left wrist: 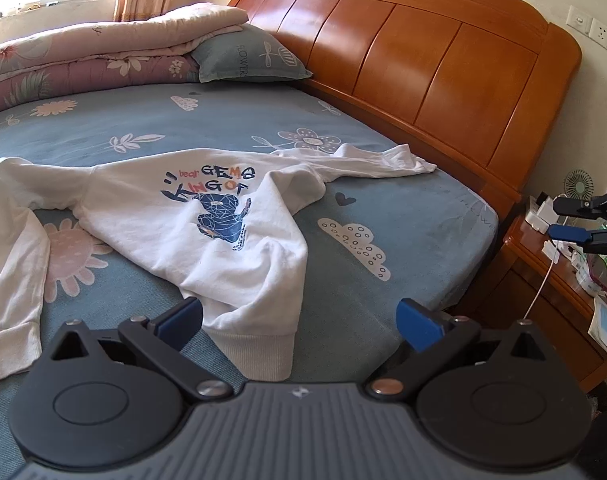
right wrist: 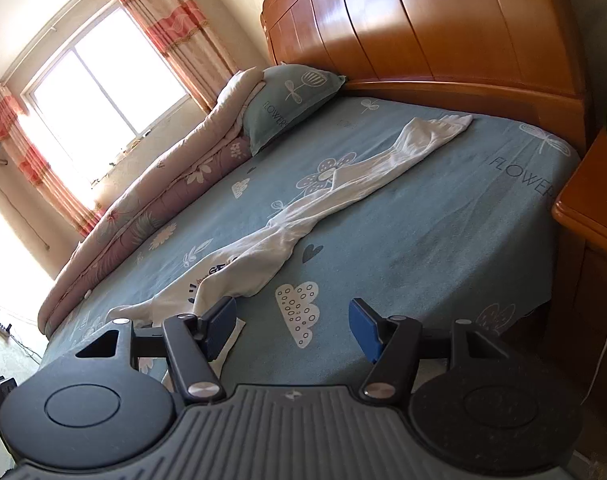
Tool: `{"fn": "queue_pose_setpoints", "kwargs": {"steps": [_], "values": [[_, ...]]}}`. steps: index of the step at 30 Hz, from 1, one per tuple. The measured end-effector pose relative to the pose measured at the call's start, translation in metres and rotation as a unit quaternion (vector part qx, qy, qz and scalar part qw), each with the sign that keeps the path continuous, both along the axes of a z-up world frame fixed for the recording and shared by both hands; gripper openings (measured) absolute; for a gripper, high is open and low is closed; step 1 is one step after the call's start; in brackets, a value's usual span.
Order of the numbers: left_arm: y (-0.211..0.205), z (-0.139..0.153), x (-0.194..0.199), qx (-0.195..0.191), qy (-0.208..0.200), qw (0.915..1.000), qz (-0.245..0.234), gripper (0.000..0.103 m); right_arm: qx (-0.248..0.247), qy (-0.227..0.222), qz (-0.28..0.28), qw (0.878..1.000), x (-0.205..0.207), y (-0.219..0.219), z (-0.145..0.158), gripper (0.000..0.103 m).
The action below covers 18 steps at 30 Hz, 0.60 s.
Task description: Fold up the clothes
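left wrist view first: my left tongs (left wrist: 299, 320) stand wide, blue pads apart with nothing pinched, and the ribbed hem (left wrist: 259, 350) of the white sweatshirt (left wrist: 207, 220) lies just beyond and between them on the bed (left wrist: 403, 216). my right tongs (right wrist: 293, 326) also stand well apart and hold nothing; in the right wrist view their left pad sits over the near edge of the white cloth, while the right pad hangs over bare blue sheet.

the sweatshirt lies front up near the bed's near edge, its printed chest showing, the body rumpled and twisted rather than flat. one sleeve (left wrist: 367, 162) runs away toward the wooden headboard (left wrist: 423, 64); the other sleeve (left wrist: 11, 248) loops round to the left and comes back toward me, cuff near the bed's edge.

i judge it light, soft and limp: it will sag and bunch wherever it is not supported, and it will drag on the cotton sheet rather than slide cleanly. nothing fragile here. the ribbed hem and cuffs look the thickest, firmest parts, so they should give the pads the surest bite; a pinch in the thin body cloth could take only one layer. i would take the hem at its two corners, one per tongs, and pull it taut to flatten the body before any fold.
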<state>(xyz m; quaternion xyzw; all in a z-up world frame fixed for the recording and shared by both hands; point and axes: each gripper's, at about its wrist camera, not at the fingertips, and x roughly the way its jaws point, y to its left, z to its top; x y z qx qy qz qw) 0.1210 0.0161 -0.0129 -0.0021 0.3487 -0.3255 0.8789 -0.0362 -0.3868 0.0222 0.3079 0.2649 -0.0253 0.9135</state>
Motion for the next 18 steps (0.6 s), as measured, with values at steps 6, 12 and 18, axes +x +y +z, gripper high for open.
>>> {"fn": "queue_pose_setpoints", "kwargs": {"steps": [6, 12, 18], "values": [[0.010, -0.003, 0.006, -0.002, 0.012, 0.9994, 0.032, 0.102, 0.016, 0.012, 0.065, 0.998, 0.047, 0.016, -0.007, 0.068], [0.019, -0.011, 0.020, -0.012, 0.036, 0.9970, 0.067, 0.102, 0.047, 0.025, 0.145, 0.988, 0.103, 0.039, -0.017, 0.068], [0.024, -0.018, 0.039, -0.012, 0.055, 0.9947, 0.086, 0.102, 0.065, 0.035, 0.222, 0.972, 0.166, 0.064, -0.044, 0.038]]}}
